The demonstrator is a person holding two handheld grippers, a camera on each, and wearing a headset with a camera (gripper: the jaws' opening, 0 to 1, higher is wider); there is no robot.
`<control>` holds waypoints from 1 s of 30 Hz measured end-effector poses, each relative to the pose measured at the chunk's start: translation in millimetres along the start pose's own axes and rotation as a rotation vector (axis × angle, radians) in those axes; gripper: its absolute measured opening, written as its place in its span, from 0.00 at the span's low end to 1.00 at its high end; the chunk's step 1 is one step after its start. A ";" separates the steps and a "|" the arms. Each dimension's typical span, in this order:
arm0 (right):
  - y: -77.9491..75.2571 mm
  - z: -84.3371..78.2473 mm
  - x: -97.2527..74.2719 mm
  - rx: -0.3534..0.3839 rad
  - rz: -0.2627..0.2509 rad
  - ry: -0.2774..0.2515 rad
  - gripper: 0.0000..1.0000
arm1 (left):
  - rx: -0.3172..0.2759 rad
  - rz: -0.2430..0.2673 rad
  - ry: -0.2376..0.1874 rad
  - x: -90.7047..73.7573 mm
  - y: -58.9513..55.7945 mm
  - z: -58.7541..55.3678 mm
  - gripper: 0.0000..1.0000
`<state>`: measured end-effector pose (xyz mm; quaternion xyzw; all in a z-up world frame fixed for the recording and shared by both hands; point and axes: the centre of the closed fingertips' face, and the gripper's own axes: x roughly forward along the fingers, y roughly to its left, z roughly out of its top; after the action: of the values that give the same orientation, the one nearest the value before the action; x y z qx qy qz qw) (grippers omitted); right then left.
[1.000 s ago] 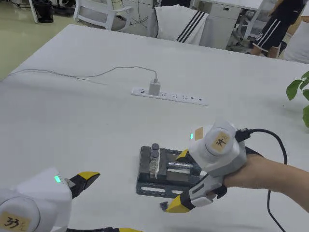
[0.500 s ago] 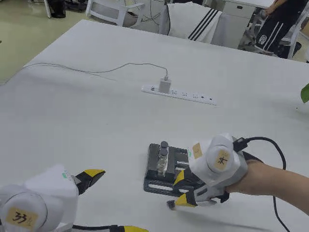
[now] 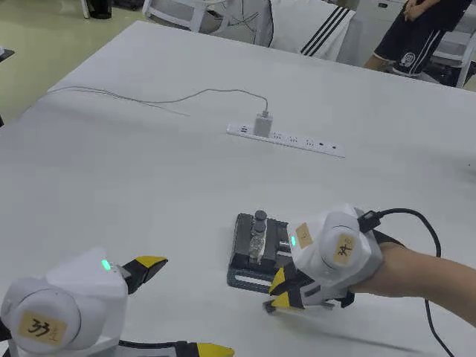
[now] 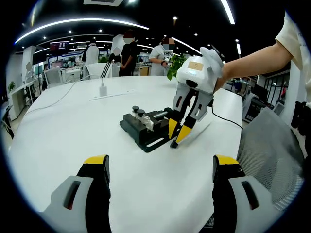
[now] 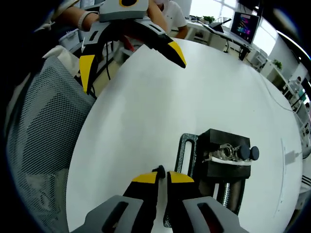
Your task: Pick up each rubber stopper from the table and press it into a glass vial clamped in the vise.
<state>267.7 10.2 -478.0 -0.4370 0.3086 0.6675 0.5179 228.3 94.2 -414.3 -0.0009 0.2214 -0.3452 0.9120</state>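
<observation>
Fingers of the right gripper (image 5: 163, 178) pinch a small dark rubber stopper (image 5: 158, 170). Light, squashy, grippy, I'd judge: hold its sides. Left gripper (image 4: 161, 160) fingers spread wide.

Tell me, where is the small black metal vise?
In the head view, the small black metal vise sits on the white table, beside the right gripper, nearer than the white power strip.

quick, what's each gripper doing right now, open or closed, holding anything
left gripper: open, holding nothing.
right gripper: closed on a rubber stopper, low beside the vise.
</observation>
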 end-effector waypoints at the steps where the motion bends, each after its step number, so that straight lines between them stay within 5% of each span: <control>1: 0.6 0.7 -0.5 -0.002 0.003 -0.001 0.03 | 0.001 -0.002 0.000 0.3 -0.5 -0.1 0.86; 16: 2.1 -3.9 1.6 -0.041 0.043 0.036 0.00 | -0.014 0.019 -0.011 -2.5 4.1 0.0 0.86; 30: 1.6 -5.3 0.3 0.019 -0.005 0.027 0.00 | -0.006 0.019 -0.004 -3.4 0.3 0.1 0.85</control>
<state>267.6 5.3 -480.6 -0.4418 0.3206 0.6574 0.5195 226.2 96.5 -412.8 -0.0023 0.2204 -0.3360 0.9157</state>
